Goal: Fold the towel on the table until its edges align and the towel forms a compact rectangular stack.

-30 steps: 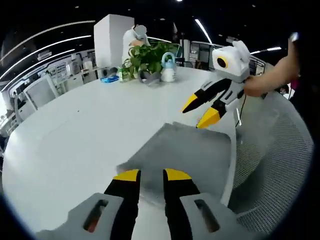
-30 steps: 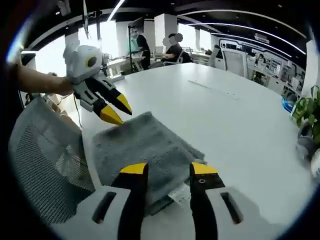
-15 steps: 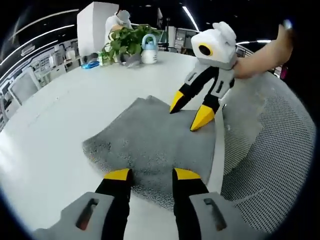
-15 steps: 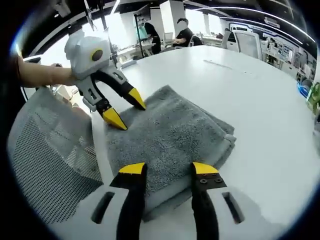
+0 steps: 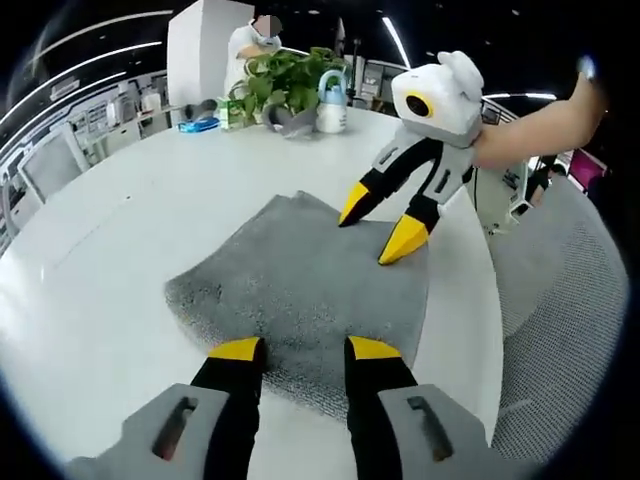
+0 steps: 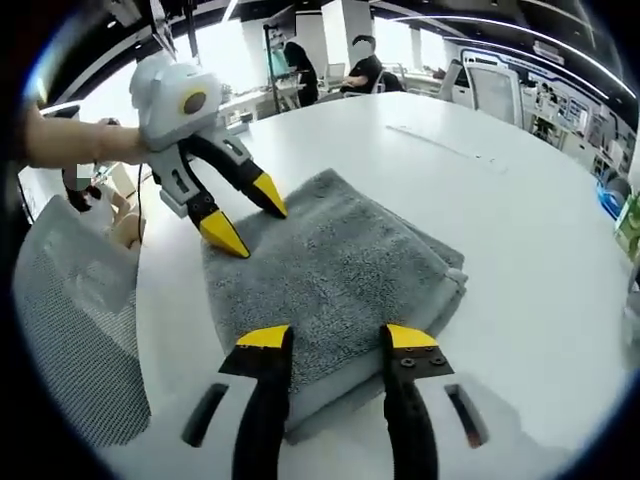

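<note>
Towel (image 5: 300, 290): grey terry, already folded into a thick rectangular stack, lying flat on the white table (image 5: 120, 250) close to its near edge. In the right gripper view the towel (image 6: 330, 270) shows layered edges along its right side, roughly but not perfectly aligned.

Left gripper (image 5: 295, 350): jaws parted, grasping nothing, tips poised at the towel's near edge. It appears in the right gripper view as well (image 6: 240, 215), tips at the far left corner of the stack.

Right gripper (image 6: 335, 338): jaws parted and empty, tips at the near edge. It appears in the left gripper view (image 5: 380, 225) at the far side of the stack.

Surroundings: mesh chair (image 6: 60, 330) beside the table; potted plant (image 5: 285, 85) and a small watering can (image 5: 333, 103) far across the table.

Risks, as judged: a pinch that catches only the top layer would peel the stack open; a sideways drag could skew the layers; the stack sits near the table edge, so a pull toward the chair could slide it off.
</note>
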Tool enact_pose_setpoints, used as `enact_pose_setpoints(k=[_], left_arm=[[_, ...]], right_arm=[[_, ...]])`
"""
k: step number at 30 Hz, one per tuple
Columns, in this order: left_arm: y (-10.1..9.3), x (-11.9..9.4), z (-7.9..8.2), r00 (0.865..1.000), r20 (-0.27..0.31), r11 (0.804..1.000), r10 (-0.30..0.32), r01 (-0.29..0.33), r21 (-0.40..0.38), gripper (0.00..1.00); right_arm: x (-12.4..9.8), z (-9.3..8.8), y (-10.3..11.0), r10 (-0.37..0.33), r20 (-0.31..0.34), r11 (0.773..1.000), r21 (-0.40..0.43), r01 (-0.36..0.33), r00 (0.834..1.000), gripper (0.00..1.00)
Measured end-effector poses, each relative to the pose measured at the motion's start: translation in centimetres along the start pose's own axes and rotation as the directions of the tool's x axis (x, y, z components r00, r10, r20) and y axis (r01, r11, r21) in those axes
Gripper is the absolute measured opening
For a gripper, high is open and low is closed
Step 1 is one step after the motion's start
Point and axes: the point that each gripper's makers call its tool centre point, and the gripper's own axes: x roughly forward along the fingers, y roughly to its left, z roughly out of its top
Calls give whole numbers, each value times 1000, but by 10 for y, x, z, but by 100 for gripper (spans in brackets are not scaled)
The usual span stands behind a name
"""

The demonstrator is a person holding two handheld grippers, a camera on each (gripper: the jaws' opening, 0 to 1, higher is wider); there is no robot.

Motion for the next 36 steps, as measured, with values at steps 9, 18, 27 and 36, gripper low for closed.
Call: enact_pose_setpoints(k=[9, 18, 27, 36], left_arm=[[27, 13, 9, 999, 31, 998, -39, 40, -40, 33], [32, 17, 12, 999, 36, 999, -21, 23, -49, 33], [34, 1, 29, 993, 116, 985, 3, 17, -173, 40], [32, -79, 41, 947, 249, 974, 204, -169, -154, 86]], right_arm=[[11, 11, -27, 4, 26, 1000, 9, -4, 1000, 34], [16, 16, -36, -6, 16, 1000, 3, 6, 1000, 34], [-3, 41, -33, 4, 162, 991, 132, -26, 987, 51], [-67, 44, -13, -145, 275, 977, 193, 93, 950, 94]])
